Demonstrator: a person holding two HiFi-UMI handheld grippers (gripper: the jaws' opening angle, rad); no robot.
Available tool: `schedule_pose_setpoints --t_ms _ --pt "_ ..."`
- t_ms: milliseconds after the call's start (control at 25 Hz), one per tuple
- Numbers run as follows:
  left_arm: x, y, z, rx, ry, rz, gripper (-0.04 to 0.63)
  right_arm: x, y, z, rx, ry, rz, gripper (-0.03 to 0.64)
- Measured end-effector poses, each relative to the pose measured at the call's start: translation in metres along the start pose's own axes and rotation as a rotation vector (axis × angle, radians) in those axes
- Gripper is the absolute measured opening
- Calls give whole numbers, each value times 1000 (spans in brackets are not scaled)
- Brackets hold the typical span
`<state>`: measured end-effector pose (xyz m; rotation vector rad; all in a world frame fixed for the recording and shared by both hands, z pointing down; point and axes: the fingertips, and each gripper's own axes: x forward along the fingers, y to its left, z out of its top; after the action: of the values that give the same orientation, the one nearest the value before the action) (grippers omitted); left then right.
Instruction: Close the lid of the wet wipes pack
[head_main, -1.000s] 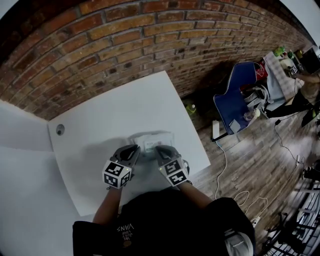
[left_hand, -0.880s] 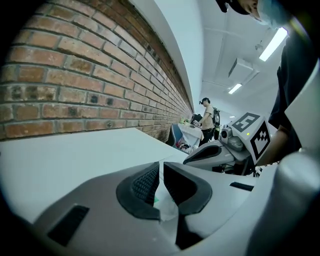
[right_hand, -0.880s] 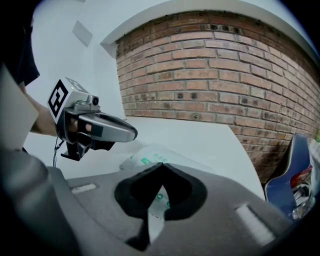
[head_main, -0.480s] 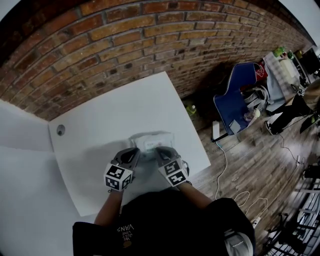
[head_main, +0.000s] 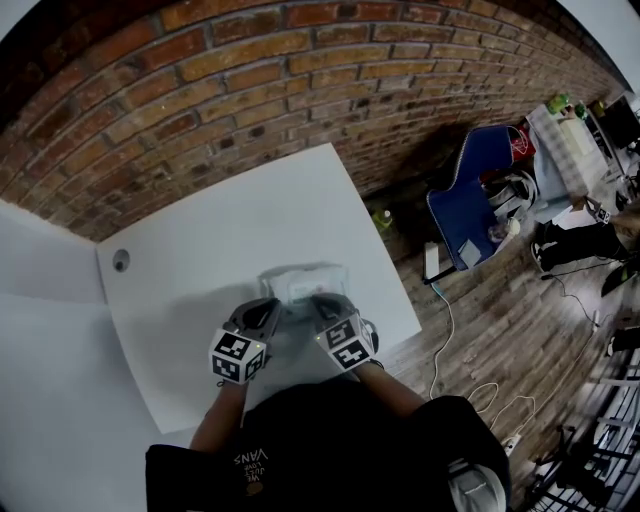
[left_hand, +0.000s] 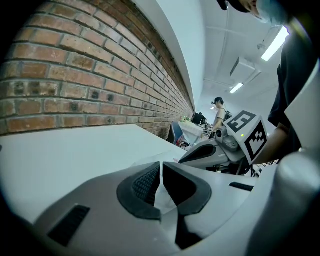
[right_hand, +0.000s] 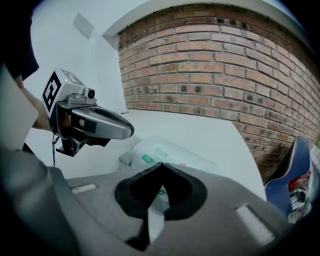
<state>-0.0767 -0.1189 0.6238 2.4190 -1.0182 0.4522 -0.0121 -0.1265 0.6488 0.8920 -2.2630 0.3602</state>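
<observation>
White table (head_main: 200, 240): left claw (left_hand: 160, 169), just closing, pinches wet wipes pack (right_hand: 167, 151); right claw (right_hand: 161, 168), tips together, tilts down.

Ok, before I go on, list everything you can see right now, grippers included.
brick wall: one, red-brown, behind the table
table: one, white, against that wall
grommet hole: one, grey, table's far left corner
wet wipes pack: one, white with green print, on the table at the gripper tips
chair: one, blue, on the wood floor right of the table
bottle: one, green, on the floor by the table's right edge
power strip: one, white, on the floor near the chair
left gripper: one, grey, at the pack's near left corner; jaws just closed, wrapper pinched between them
right gripper: one, grey, at the pack's near right side; jaws together
</observation>
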Motion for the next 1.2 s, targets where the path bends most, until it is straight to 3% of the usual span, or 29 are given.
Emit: schedule_pose_setpoints --t_ms 640,1200 --pt "2 0 -2 -17 3 -5 29 4 1 -1 -26 38 18 0" --pt "2 2 1 -23 -9 0 29 3 0 -2 30 20 21 -2"
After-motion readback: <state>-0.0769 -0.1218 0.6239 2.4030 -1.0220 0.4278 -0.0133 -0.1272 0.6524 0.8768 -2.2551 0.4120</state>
